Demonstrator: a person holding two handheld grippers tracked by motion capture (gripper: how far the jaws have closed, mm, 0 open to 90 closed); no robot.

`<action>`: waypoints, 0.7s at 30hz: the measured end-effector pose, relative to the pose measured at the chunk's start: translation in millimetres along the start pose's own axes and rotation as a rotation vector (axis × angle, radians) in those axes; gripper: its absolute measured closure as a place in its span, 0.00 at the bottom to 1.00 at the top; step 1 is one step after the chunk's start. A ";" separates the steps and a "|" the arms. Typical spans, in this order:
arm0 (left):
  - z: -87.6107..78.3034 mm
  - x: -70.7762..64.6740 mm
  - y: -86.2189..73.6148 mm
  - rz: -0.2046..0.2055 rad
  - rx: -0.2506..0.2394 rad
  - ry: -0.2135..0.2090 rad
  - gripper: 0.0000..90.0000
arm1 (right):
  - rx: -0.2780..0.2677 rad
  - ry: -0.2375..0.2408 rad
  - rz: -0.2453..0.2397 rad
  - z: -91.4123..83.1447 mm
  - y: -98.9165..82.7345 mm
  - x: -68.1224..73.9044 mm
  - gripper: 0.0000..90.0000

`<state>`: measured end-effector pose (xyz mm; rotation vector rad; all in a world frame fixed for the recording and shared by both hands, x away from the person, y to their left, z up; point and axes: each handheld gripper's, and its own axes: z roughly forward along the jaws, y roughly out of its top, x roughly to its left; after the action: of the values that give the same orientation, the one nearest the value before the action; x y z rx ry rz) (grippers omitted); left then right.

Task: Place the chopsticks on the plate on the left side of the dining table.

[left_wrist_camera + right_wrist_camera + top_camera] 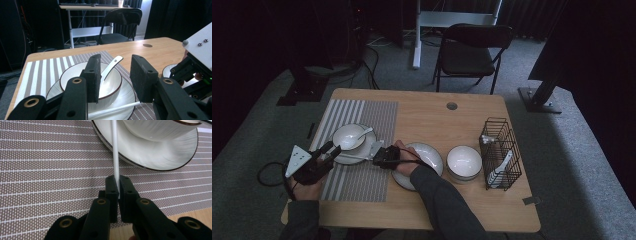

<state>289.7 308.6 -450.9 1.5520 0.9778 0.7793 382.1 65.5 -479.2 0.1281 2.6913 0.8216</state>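
A white bowl [346,137] with a white spoon [364,133] in it stands on a white plate [362,150] on the striped placemat [362,180]. A thin white stick [357,157] lies across the plate's near rim. My right gripper [375,153] is shut on the stick's end just off the plate; in the right gripper view the pads [111,186] pinch the stick [114,150] beside the plate [155,157]. My left gripper [331,150] is open at the plate's left edge, and the bowl [110,87], spoon [111,66] and stick [112,110] show between its jaws.
A second plate [429,152] lies under the right forearm, with another white bowl [463,161] to its right. A black wire basket [501,152] holding white utensils stands near the table's right edge. A folding chair [472,50] is beyond the table.
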 end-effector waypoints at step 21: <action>0.0 0.2 -2.4 -0.010 0.003 -0.001 0.68 | 0.025 -0.035 0.053 3.9 -0.6 -12.0 0.90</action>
<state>289.3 309.0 -453.2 1.5493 0.9859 0.7702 394.7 65.0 -479.3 0.2187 2.6759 0.7943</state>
